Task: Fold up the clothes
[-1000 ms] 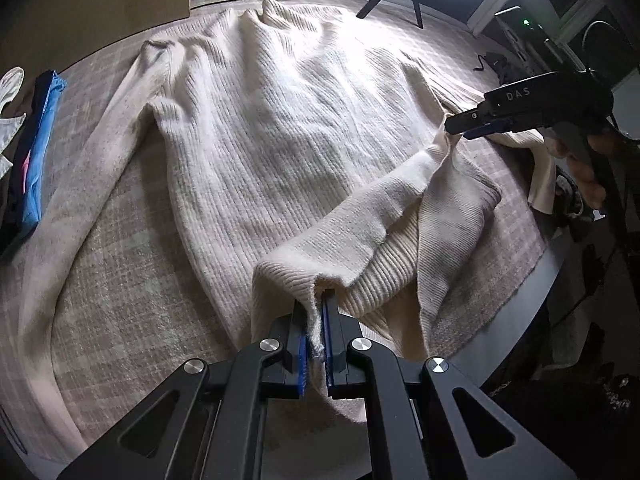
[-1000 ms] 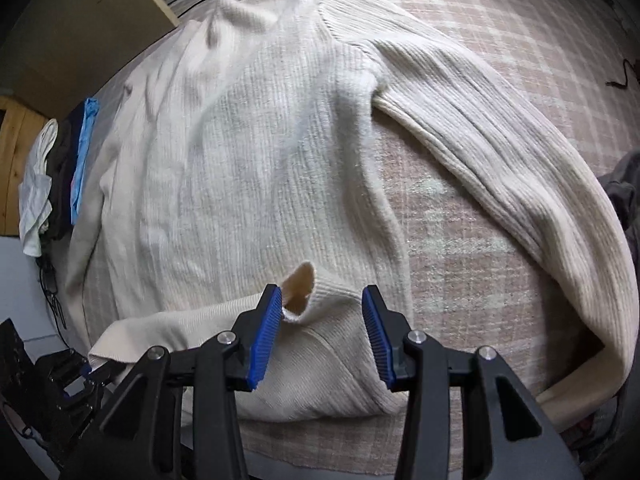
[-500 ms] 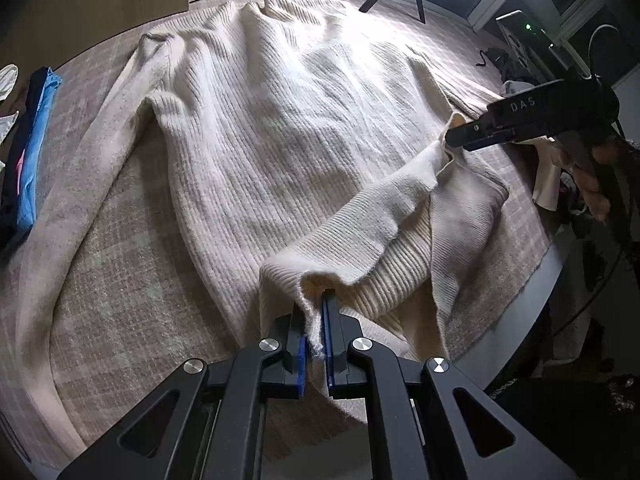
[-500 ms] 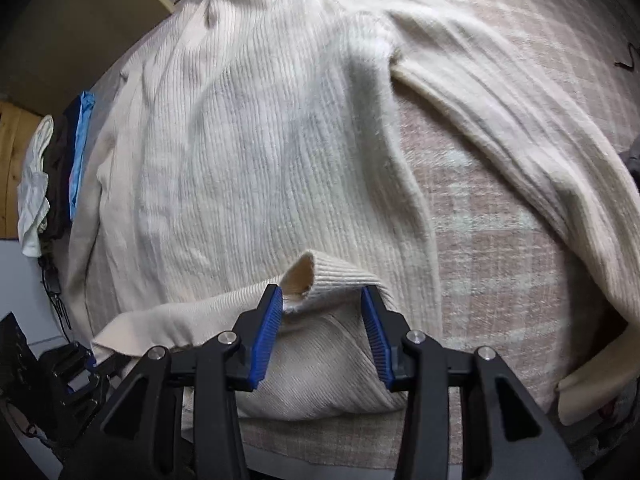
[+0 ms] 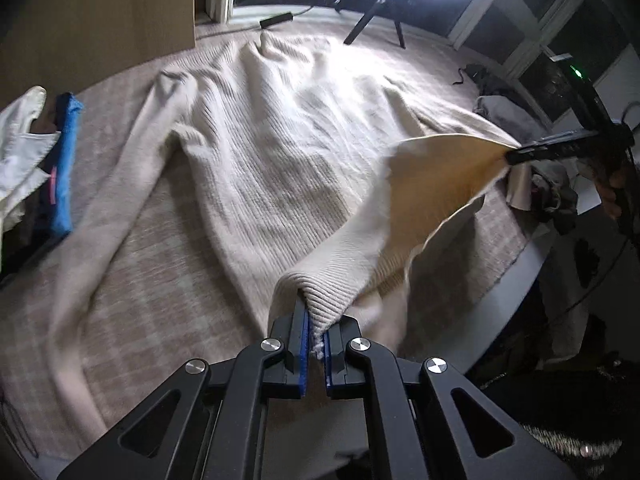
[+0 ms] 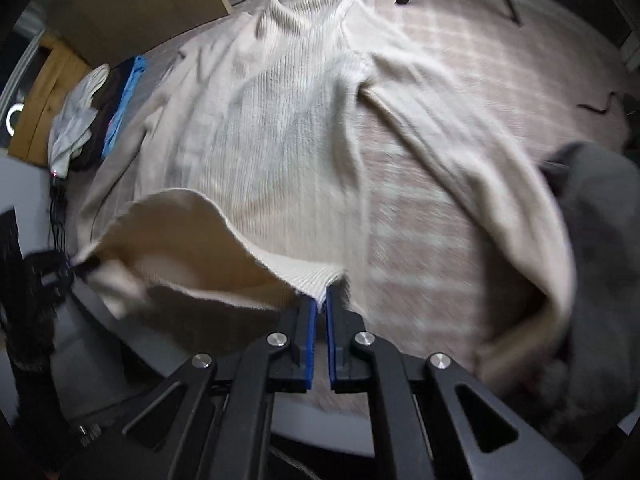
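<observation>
A round counter (image 5: 132, 280) under a pink-and-beige checked cloth carries nearly everything here, and spread across most of it lies the big cream ribbed-knit sweater (image 5: 280, 152), collar toward the far edge, sleeves trailing down either side. Its hem at the near edge is lifted clear of the cloth and stretched between the two tools. The left gripper (image 5: 315, 344) has its jaws clamped tight on one hem corner; the right gripper (image 6: 321, 322) has its jaws pinched shut on the other. To fold well, I'd keep both corners level and the hem taut, carry it toward the collar, and lay it down square. A small pile of white, dark and blue clothes (image 5: 44, 168) sits at the counter's left edge.
</observation>
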